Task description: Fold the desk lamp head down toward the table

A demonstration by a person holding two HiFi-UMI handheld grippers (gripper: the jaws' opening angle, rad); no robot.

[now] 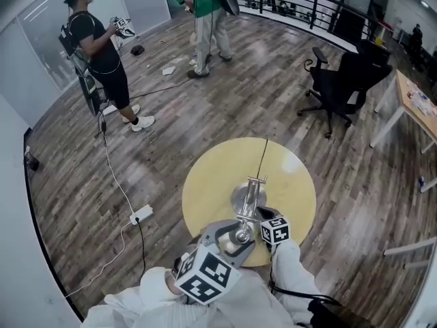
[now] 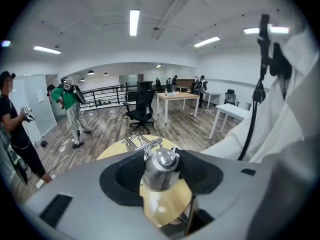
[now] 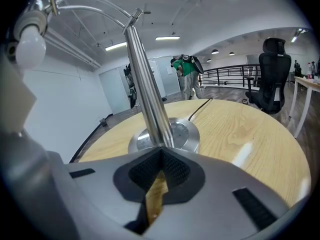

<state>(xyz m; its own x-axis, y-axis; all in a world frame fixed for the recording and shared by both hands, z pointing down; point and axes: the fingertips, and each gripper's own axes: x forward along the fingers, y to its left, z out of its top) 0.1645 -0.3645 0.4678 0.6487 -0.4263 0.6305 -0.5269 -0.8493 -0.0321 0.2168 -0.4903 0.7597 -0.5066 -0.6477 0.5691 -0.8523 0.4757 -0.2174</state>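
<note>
Fingers (image 2: 125,176) of the left gripper (image 2: 160,176) are clamped on the chrome lamp head (image 2: 161,161), one dark pad on each side of the dome. Right gripper (image 3: 160,151) fingers are narrow, tips pinched on the lamp pole (image 3: 145,74) low down, just above the round metal base (image 3: 182,131).

Lamp sits roughly mid-table on the round yellow wooden table (image 3: 250,134). Pole leans a bit. Thin chrome arm rods (image 3: 95,6) arc off its top and carry the head up high, over the table's near edge in the head view. White bulb (image 3: 30,46) is seated in the head's socket and points down.

Black cable (image 3: 200,108) runs from the base across the tabletop to the far edge.

Around it: wood-plank floor, black office chair (image 1: 338,80) to the right of the table, white power strip (image 1: 141,215) on the floor to the left, a person in black (image 1: 99,46) and a person in green (image 1: 201,12) standing well apart from the table.
</note>
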